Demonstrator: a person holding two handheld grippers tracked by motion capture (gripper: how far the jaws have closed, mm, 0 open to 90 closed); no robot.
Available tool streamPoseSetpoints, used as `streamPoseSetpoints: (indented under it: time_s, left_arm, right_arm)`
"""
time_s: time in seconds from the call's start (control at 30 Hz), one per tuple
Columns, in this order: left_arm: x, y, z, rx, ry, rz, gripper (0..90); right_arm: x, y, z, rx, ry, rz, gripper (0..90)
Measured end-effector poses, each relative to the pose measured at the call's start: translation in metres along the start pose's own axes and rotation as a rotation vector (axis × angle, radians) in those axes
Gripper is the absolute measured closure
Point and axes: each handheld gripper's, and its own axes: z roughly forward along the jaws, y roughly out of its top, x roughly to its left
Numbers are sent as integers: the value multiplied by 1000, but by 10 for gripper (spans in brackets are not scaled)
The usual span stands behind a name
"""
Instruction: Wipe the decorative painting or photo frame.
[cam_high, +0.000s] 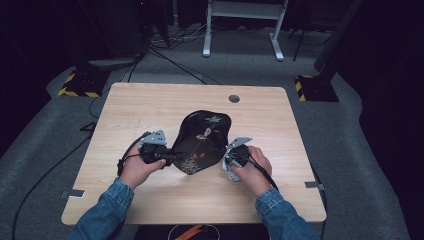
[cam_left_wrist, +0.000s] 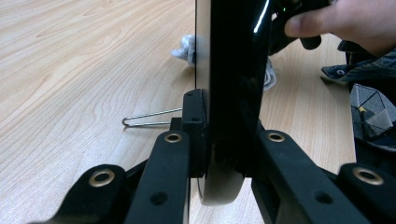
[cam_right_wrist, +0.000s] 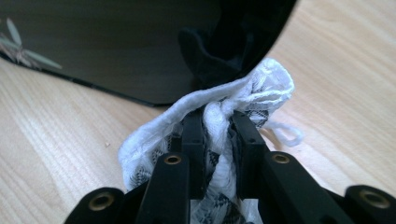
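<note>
A glossy black tray (cam_high: 202, 137) with a painted flower pattern stands tilted above the middle of the wooden table (cam_high: 150, 105). My left gripper (cam_high: 171, 156) is shut on its left rim. The left gripper view has the tray's edge (cam_left_wrist: 233, 70) upright between the jaws of this gripper (cam_left_wrist: 224, 126). My right gripper (cam_high: 228, 159) is at the tray's right rim, shut on a bunched white cloth (cam_right_wrist: 261, 88). In the right gripper view the cloth touches the dark tray (cam_right_wrist: 116, 46) just ahead of the gripper (cam_right_wrist: 218, 123).
A thin bent wire (cam_left_wrist: 149, 119) lies on the table beyond the left jaw. A round cable hole (cam_high: 234, 98) sits near the table's far edge. The white cloth (cam_left_wrist: 186, 46) and the other hand (cam_left_wrist: 345, 21) lie past the tray.
</note>
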Motion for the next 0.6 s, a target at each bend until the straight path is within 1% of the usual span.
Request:
streamPoseSetpoints:
  time_s: [0.23, 0.33, 0.4, 0.47, 0.53, 0.57, 0.6]
  left_arm:
    - [0, 0, 0, -2, 1, -2, 803]
    - [0, 0, 1, -2, 7, -2, 803]
    - [0, 0, 1, -1, 6, -1, 803]
    - [0, 0, 1, -1, 6, 0, 803]
    - [0, 0, 1, -2, 7, -2, 803]
    - [0, 0, 1, -2, 7, -2, 803]
    - [0, 0, 1, -2, 8, -3, 803]
  right_arm:
    - [9, 0, 3, 33, 6, -27, 784]
    - [13, 1, 3, 36, 22, -39, 784]
    - [18, 2, 3, 36, 47, -46, 783]
    - [21, 2, 2, 35, 56, -51, 783]
    - [25, 2, 1, 28, 83, -59, 782]
    - [27, 2, -1, 13, 120, -44, 782]
    - [28, 2, -3, 5, 135, -40, 781]
